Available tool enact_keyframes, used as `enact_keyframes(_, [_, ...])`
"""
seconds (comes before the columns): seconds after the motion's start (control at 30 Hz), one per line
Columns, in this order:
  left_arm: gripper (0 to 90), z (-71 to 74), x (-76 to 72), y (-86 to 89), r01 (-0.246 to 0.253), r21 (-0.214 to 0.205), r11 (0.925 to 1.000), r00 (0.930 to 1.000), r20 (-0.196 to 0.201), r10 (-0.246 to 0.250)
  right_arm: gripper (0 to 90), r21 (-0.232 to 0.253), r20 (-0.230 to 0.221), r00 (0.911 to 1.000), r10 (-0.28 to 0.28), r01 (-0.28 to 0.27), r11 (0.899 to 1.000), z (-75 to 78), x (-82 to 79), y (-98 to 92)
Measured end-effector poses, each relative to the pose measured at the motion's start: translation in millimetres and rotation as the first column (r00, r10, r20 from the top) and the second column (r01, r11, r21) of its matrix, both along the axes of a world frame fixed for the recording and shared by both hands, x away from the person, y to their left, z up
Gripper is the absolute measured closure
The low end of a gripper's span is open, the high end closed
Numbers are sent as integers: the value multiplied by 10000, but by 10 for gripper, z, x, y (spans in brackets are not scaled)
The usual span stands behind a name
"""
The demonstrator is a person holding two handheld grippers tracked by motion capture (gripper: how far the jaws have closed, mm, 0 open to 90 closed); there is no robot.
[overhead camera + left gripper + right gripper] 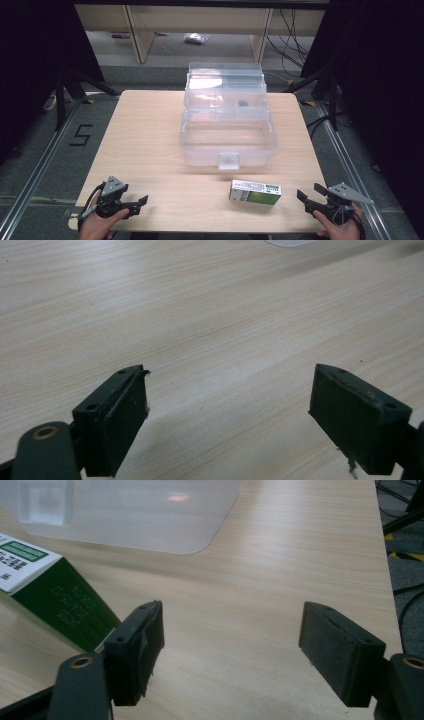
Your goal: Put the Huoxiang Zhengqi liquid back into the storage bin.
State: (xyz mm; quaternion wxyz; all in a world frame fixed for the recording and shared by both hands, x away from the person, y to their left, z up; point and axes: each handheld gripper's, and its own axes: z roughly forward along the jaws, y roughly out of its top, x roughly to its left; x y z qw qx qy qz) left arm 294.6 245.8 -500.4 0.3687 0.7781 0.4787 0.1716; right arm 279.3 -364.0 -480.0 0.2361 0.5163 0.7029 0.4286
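While both grippers are resting at the bottom edge of the desk (150, 130), the green and white carton (255, 193) is lying at lower right of centre, just below the clear bin (227, 142). The right gripper (311, 197) is sitting beside the carton, fingers apart and empty. The left gripper (141, 204) is likewise holding its fingers apart over bare wood.

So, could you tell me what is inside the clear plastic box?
The clear plastic box stands open with its lower tub bare. A small dark item sits in the raised upper tray; glare hides what it is.
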Motion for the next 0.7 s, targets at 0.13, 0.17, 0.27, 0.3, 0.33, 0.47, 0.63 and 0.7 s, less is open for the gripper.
enact_keyframes(0.13, [149,0,2,-8,-16,-26,10000,10000,-19,16,273,-130,57,9999,127,-126,9998,86,-8,16])
enact_keyframes(0.17, [149,-3,5,-17,-78,-71,9999,10000,-39,78,296,45,-92,9993,349,-349,9994,118,-13,27])
enact_keyframes(0.27, [149,1,17,0,141,102,9998,9999,-100,-140,312,-180,-142,9975,688,-691,9974,218,-38,67])
enact_keyframes(0.3, [149,-2,18,-5,138,10,9999,9999,-86,-138,311,-136,-336,9966,746,-751,9971,263,-60,96])
enact_keyframes(0.33, [149,1,17,-6,150,16,9999,9998,-103,-150,309,-426,-77,9953,970,-973,9943,292,-48,91])
enact_keyframes(0.47, [149,-4,17,-7,154,41,9999,9998,-101,-154,288,-295,-132,9926,1205,-1209,9922,439,-81,145])
enact_keyframes(0.63, [149,-2,18,1,143,156,9998,9998,-125,-141,249,-784,72,9836,1804,-1793,9807,580,-60,248])
enact_keyframes(0.7, [149,-6,18,2,138,132,9998,9999,-97,-137,253,-622,-220,9796,1997,-2007,9777,622,-67,328])
